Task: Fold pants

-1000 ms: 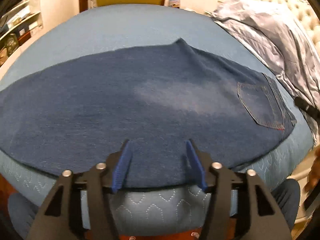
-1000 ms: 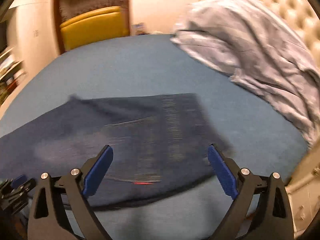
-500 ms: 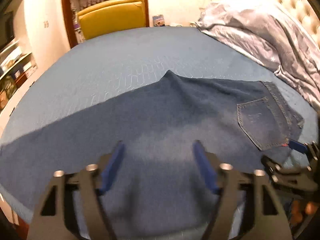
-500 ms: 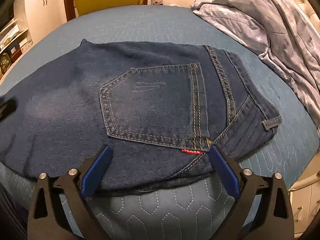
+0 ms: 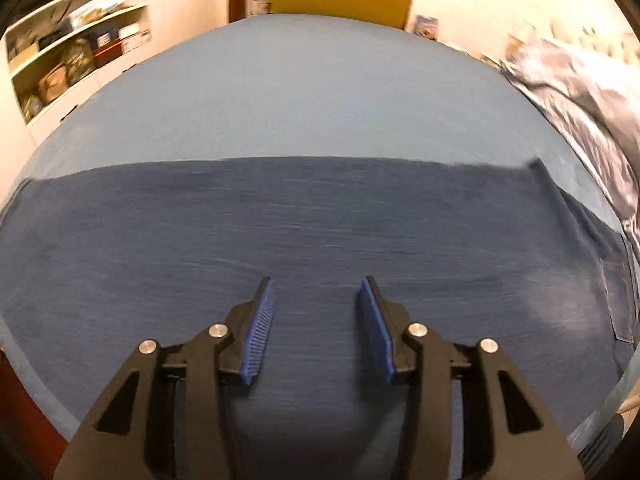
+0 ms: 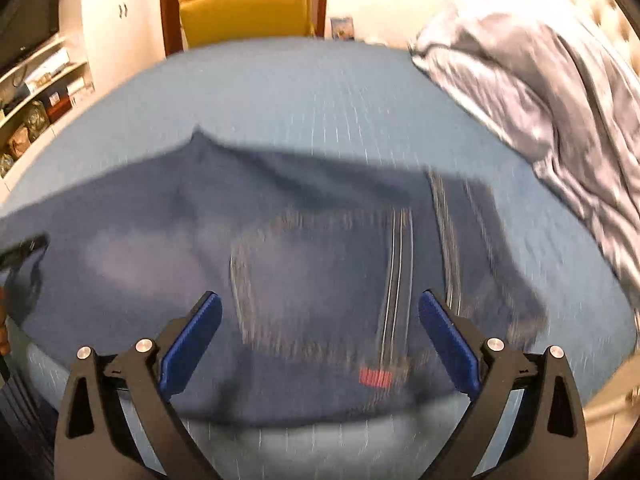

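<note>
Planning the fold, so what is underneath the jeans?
The jeans lie on a blue quilted bedspread, visible all round them. Anything directly beneath the denim is covered.

Left wrist view: left gripper [image 5: 318,320] swung left along jeans [image 5: 320,248]; back pocket [image 5: 618,300], mid-right half second ago, now at far right edge; crotch point gone from centre; shelves [image 5: 76,52] now large in upper left; jaws closer together. Right wrist view: right gripper [image 6: 320,332] pulled back; pocket smaller, motion-blurred; more bedcover [image 6: 320,100] visible above jeans.
</note>
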Tool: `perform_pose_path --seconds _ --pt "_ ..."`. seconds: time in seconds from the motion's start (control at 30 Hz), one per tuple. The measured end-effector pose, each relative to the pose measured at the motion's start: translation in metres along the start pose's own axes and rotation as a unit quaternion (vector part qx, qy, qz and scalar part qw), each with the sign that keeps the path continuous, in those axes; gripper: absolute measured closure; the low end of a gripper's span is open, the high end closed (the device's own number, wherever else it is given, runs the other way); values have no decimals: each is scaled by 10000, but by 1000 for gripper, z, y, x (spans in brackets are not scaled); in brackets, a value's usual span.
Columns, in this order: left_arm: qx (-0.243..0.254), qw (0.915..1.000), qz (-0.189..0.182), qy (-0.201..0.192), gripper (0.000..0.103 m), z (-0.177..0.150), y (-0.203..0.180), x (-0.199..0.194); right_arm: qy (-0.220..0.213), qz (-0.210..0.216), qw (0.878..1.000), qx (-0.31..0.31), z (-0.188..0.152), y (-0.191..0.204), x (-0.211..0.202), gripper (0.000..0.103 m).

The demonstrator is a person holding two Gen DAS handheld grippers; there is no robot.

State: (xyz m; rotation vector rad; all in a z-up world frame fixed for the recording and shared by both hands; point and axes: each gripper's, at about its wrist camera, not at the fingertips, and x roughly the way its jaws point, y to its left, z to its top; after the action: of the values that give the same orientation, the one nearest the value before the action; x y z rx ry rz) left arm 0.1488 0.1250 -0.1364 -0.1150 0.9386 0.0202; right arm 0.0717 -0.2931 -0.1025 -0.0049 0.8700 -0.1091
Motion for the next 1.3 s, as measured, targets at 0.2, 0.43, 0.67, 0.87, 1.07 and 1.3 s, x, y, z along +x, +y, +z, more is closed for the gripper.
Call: perform_pose_path --seconds 0.2,0.43,0.67,0.87,1.07,1.3 --pt "-439 9969 607 -238 45 0 101 -10 111 -333 9990 265 54 -47 49 19" --pt "-1016 9863 1276 -224 47 -10 226 -26 795 -768 9930 413 45 -92 103 32" --pt "-746 9875 1374 -202 60 -18 252 -39 739 -1154 9901 312 38 -81 109 32" --pt "-679 9847 1586 -261 60 -18 238 -38 364 -1450 9879 406 45 -63 81 32" --pt "-579 9839 1658 -336 60 -26 228 -39 -268 -110 9988 -383 36 83 19 30" --pt "-399 9837 1719 -341 59 -28 222 -37 101 1345 9860 -978 10 279 10 30"
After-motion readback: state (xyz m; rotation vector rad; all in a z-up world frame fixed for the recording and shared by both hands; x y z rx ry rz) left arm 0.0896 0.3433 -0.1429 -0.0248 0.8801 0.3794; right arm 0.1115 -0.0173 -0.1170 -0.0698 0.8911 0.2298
